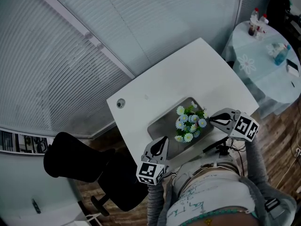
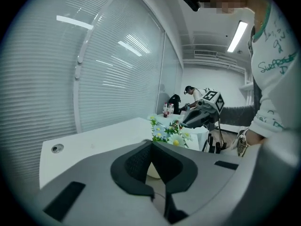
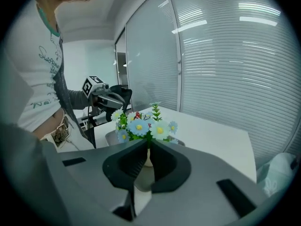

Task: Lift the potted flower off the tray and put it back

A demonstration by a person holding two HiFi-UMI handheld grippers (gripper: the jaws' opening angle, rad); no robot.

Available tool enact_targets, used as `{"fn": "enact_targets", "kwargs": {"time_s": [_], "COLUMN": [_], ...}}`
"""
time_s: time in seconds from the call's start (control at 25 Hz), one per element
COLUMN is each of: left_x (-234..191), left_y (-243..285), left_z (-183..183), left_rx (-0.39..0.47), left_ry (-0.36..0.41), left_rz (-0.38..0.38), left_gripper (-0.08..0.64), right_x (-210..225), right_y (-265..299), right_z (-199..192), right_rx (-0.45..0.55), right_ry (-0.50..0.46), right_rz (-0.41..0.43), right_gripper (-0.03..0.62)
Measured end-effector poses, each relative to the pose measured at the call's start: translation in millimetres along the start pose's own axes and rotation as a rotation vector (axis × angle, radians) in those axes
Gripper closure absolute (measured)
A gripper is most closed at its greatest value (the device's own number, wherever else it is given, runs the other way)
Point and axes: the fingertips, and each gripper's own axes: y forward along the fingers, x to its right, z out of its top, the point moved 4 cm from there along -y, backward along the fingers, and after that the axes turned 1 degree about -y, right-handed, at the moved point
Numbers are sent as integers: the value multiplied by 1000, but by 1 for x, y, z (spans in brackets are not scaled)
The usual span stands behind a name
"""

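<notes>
The white rectangular table [image 1: 155, 86] is standing with one long side close to the wall of grey slatted blinds [image 1: 70, 55]. Its opposite long side is running just in front of the person's white printed shirt [image 1: 207, 201]. The flat grey metal tray [image 1: 163, 122] is lying near that person-side edge, and a broad strip of white table top is showing between the tray and the blinds. The small white pot with blue, white and yellow daisies [image 1: 189, 123] is standing on the tray, on its right half.

The left gripper [image 1: 163, 139] is hanging over the tray's near left corner with its two jaws pressed together and nothing between them. The right gripper [image 1: 212, 120] is hanging at the tray's right end, just beside the flowers, and its jaws are also meeting with nothing between them. The pot is standing between the two grippers, and each gripper view is showing the other gripper behind the blossoms.

A small round metal grommet [image 1: 121, 103] is sitting in the table's left corner. The black office chair [image 1: 75, 161] is standing close to the table's left short edge. A round table with a pale flowered cloth [image 1: 263, 67], bearing small bottles [image 1: 257, 22], is standing well apart beyond the right end.
</notes>
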Motion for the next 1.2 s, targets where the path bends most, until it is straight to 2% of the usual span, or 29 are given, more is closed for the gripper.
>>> {"fn": "enact_targets", "kwargs": {"time_s": [0.24, 0.36, 0.64, 0.88, 1.2], "left_x": [7, 9, 21, 52, 114], "left_y": [-1, 0, 5, 11, 28], "left_z": [0, 3, 13, 28, 38], "left_rx": [3, 8, 34, 45, 67], "left_ry": [-66, -87, -125, -105, -130], "left_rz": [36, 65, 99, 110, 165], "left_gripper": [549, 549, 549, 549, 549], "right_x": [-8, -10, -15, -16, -31], "right_y": [1, 0, -1, -14, -42], "right_z": [12, 17, 24, 28, 25], "right_rx": [30, 49, 98, 136, 153], "right_ry": [71, 96, 160, 183, 132], "right_rz": [-168, -212, -173, -160, -109], "right_gripper": [561, 561, 561, 561, 561]}}
